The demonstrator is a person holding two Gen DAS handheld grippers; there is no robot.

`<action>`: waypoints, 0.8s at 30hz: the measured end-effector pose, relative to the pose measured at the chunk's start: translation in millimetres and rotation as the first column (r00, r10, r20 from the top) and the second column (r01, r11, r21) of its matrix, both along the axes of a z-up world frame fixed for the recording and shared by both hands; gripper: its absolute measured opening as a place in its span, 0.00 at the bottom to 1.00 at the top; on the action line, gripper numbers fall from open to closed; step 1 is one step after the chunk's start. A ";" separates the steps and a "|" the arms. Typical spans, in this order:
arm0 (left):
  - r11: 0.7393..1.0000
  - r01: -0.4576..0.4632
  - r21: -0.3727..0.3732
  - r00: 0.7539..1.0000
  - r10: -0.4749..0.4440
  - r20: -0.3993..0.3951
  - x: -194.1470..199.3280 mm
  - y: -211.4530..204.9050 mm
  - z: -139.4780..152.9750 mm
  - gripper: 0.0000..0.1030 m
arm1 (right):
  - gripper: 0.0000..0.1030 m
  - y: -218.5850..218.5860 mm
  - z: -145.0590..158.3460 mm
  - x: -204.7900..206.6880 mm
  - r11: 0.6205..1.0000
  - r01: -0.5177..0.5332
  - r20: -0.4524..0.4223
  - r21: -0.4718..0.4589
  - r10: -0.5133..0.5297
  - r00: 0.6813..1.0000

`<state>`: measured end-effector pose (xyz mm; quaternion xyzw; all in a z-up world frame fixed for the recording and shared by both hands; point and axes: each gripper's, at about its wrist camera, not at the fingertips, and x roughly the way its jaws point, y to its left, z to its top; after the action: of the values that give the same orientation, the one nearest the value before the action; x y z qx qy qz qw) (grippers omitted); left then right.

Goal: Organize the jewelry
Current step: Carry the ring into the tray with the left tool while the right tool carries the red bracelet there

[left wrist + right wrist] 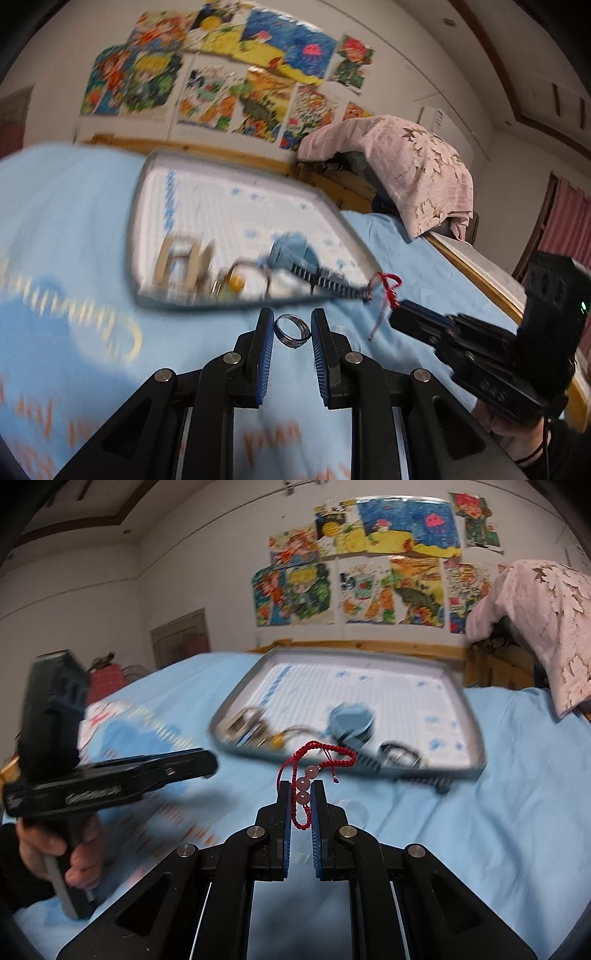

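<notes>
Gripped a silver ring (293, 330) between the left gripper (293, 332) and a red beaded bracelet (306, 786) in the right gripper (301, 794), both short of the tray (465, 716); found several pieces already inside, so judged sorting partly done, these two left
</notes>
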<state>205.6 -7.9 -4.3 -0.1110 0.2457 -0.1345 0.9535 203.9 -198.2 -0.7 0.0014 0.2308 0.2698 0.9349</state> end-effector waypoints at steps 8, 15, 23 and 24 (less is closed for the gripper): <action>0.996 -0.062 0.060 0.998 0.064 -0.022 90.1 -7.5 6.4 0.19 | 0.08 -0.5 5.7 97.1 0.997 0.081 -0.004 -0.007 -0.081 0.997; 0.990 -0.068 0.127 0.995 0.076 -0.060 117.7 -22.8 -11.4 0.19 | 0.09 -2.9 -19.8 131.4 0.993 0.120 -0.093 0.010 -0.119 0.989; 0.981 -0.093 0.170 0.993 0.103 -0.051 115.3 -29.6 -11.9 0.21 | 0.28 -12.4 -37.9 139.4 0.987 0.160 -0.156 0.034 -0.153 0.976; 0.980 -0.093 0.173 0.993 0.103 -0.051 114.4 -30.0 -11.3 0.25 | 0.41 -14.3 -38.6 138.2 0.985 0.169 -0.154 0.038 -0.161 0.975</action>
<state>320.0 -37.9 -15.7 -0.0449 0.2788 -0.0623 0.9573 342.1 -212.5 -39.3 0.0645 0.2930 0.1960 0.9336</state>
